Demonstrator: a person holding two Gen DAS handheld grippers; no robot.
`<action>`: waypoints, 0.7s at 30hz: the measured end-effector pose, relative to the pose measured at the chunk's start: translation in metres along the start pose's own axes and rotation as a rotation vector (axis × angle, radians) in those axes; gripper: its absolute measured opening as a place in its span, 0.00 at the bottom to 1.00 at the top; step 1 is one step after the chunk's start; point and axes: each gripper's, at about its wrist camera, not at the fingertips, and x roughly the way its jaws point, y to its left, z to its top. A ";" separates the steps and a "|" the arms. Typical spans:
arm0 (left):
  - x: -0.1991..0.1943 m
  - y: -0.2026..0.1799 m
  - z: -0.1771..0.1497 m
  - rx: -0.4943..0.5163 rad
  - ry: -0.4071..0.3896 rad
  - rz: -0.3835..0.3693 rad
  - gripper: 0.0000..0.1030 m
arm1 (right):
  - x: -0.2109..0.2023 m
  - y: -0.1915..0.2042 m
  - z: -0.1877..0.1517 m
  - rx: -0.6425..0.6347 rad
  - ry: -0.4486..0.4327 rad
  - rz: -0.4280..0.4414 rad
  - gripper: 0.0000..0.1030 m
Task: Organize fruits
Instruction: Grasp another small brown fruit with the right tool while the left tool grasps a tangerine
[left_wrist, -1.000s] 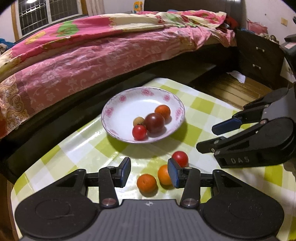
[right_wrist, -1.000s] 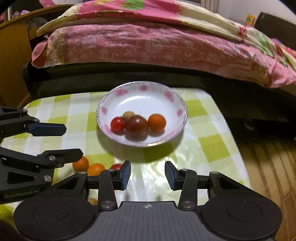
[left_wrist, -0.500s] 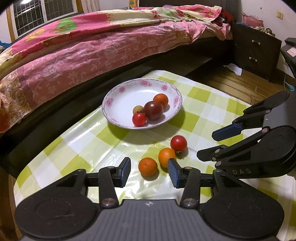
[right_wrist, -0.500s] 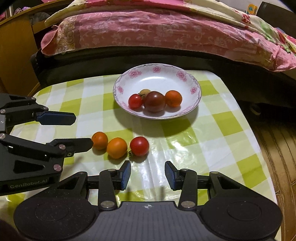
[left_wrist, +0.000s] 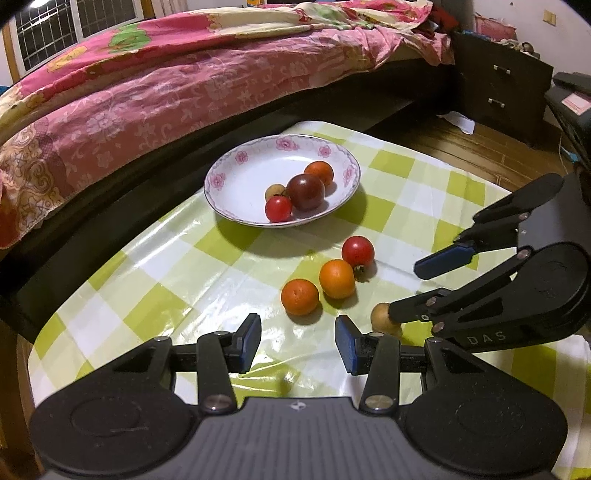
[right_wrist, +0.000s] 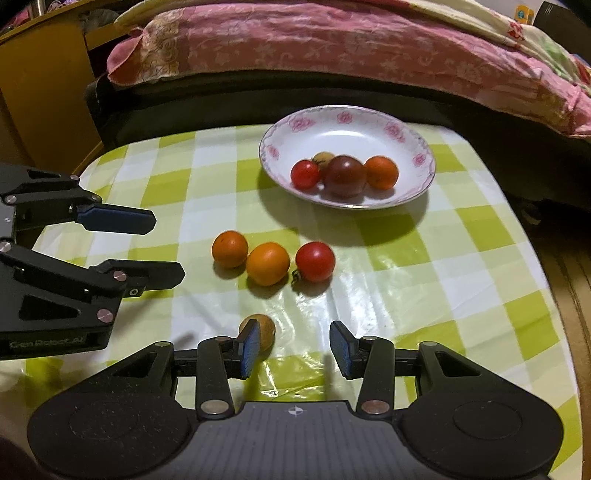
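Observation:
A white plate with pink flowers (left_wrist: 236, 162) (right_wrist: 347, 110) holds a dark tomato (left_wrist: 306, 191), a red cherry tomato (left_wrist: 278, 208), an orange fruit (left_wrist: 318, 172) and a small tan fruit (left_wrist: 275, 191). On the checked cloth in front of it lie a red tomato (left_wrist: 357, 251) (right_wrist: 315, 261) and two orange fruits (left_wrist: 337, 278) (left_wrist: 299, 296). A small tan fruit (right_wrist: 260, 330) (left_wrist: 382, 317) sits behind my right gripper's left finger. My left gripper (left_wrist: 297, 343) (right_wrist: 168, 248) is open and empty, just short of the orange fruits. My right gripper (right_wrist: 293, 347) (left_wrist: 406, 288) is open and empty too.
The table wears a green-and-white checked plastic cloth (right_wrist: 461, 258). A bed with a pink floral quilt (left_wrist: 166, 81) runs along the far side. A dark drawer cabinet (left_wrist: 502, 92) and wooden floor (left_wrist: 480, 144) lie to the right.
Both grippers have drawn back from the plate. The loose fruits now lie beyond the fingertips, and the small tan fruit has come into view. The jaws stand as before.

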 end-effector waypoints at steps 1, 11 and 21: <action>0.000 0.000 -0.001 0.000 0.002 0.000 0.50 | 0.000 0.001 0.000 -0.004 -0.003 0.007 0.37; 0.009 0.002 -0.003 0.002 0.026 0.009 0.50 | 0.011 0.006 -0.001 0.001 0.028 0.124 0.36; 0.018 0.014 0.001 -0.017 0.024 0.003 0.50 | 0.023 0.012 0.001 -0.003 0.044 0.219 0.18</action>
